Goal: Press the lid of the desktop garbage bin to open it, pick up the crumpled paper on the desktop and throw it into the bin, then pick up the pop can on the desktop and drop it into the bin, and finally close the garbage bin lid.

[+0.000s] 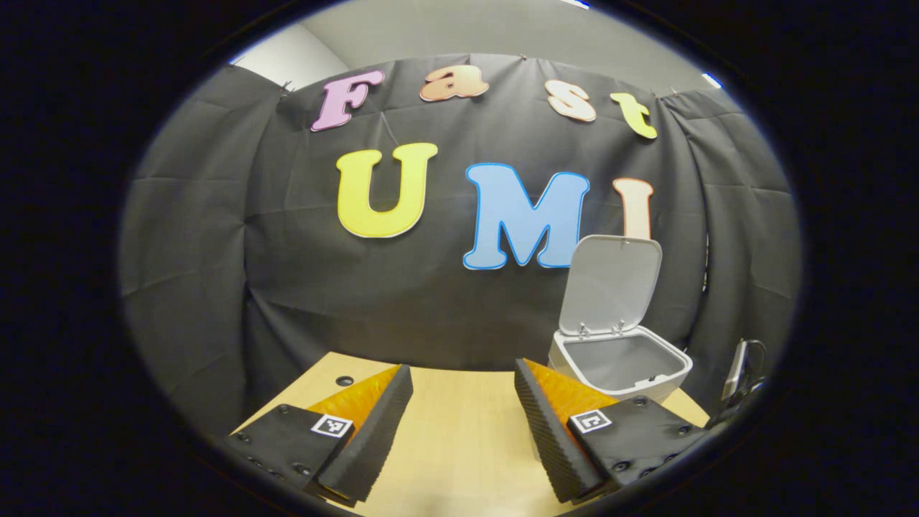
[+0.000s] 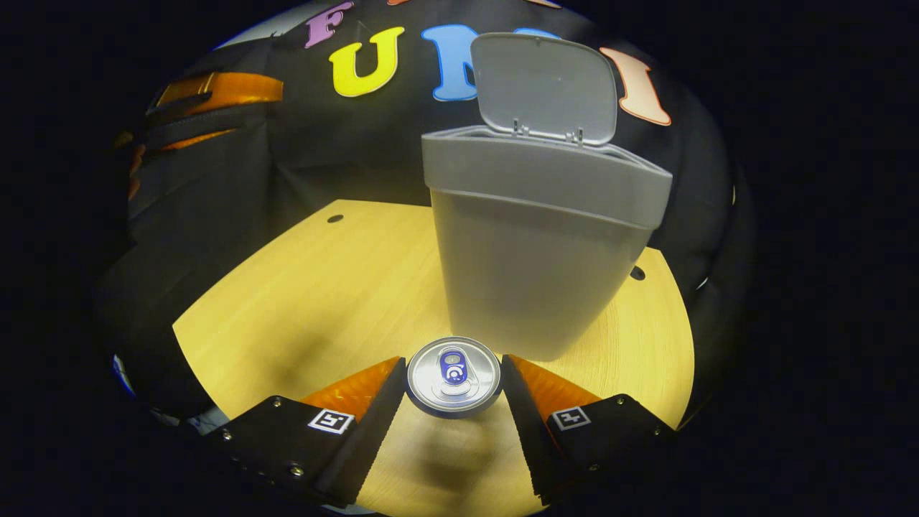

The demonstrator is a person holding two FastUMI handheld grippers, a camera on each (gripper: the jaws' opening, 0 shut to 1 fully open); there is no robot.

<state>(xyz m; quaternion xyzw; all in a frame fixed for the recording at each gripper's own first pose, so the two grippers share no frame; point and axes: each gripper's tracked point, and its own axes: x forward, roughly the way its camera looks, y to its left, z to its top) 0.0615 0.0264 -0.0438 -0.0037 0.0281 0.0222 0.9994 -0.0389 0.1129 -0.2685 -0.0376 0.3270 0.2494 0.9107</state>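
Pop can (image 2: 454,375) sits clamped between the right gripper (image 2: 452,391) fingers, above the wooden desktop (image 2: 309,287). Straight ahead stands the grey bin (image 2: 531,237), lid (image 2: 546,86) up. The left gripper (image 1: 463,402) hangs wide apart, holding nothing.

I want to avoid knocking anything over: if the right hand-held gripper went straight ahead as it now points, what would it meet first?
The pop can, already between its fingers; just beyond stands the garbage bin, though that gap is hard to judge.

Garbage bin (image 2: 535,273) light grey, lid (image 2: 546,86) same grey. Pop can (image 2: 454,375) silver top, blue tab. Tabletop (image 2: 323,287) pale yellow wood grain.
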